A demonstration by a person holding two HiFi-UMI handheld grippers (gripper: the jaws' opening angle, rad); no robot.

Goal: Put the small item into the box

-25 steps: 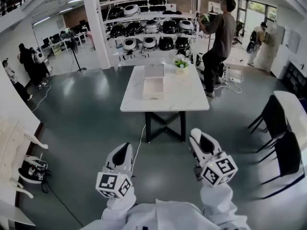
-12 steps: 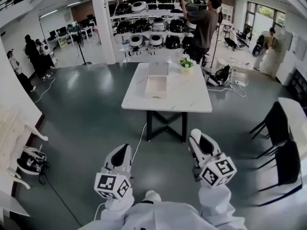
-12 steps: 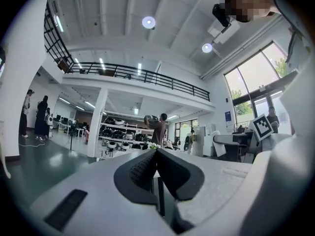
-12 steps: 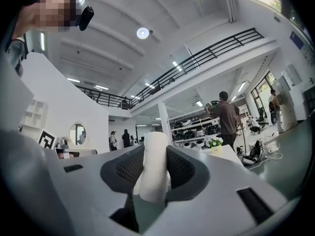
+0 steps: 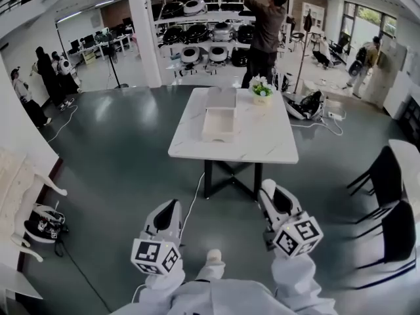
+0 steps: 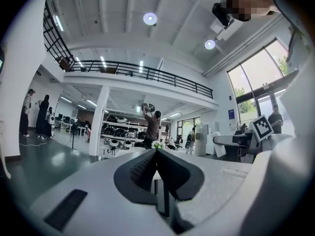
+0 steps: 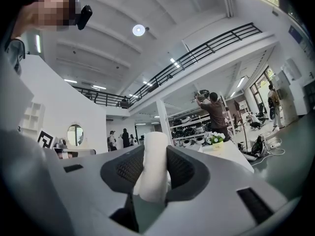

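Note:
A white open box (image 5: 218,125) lies on a white marble-topped table (image 5: 275,143) several steps ahead, with its lid (image 5: 221,98) behind it. My right gripper (image 5: 270,192) is held low in front of me, far short of the table. In the right gripper view my right gripper (image 7: 156,151) is shut on a small white roll-shaped item (image 7: 153,171) standing upright between the pads. My left gripper (image 5: 169,210) is level beside it. In the left gripper view my left gripper (image 6: 156,154) has its jaws together with nothing between them.
A small pot of flowers (image 5: 262,89) stands on the table's far right. A person (image 5: 262,25) reaches up at shelves behind the table. Black chairs (image 5: 387,176) stand at the right, a bag (image 5: 44,225) on the floor at the left, more people (image 5: 49,77) far left.
The table and box have come nearer in the head view. The person at the shelves has shifted left and raised both arms. Both grippers keep their pose and the right keeps its grip.

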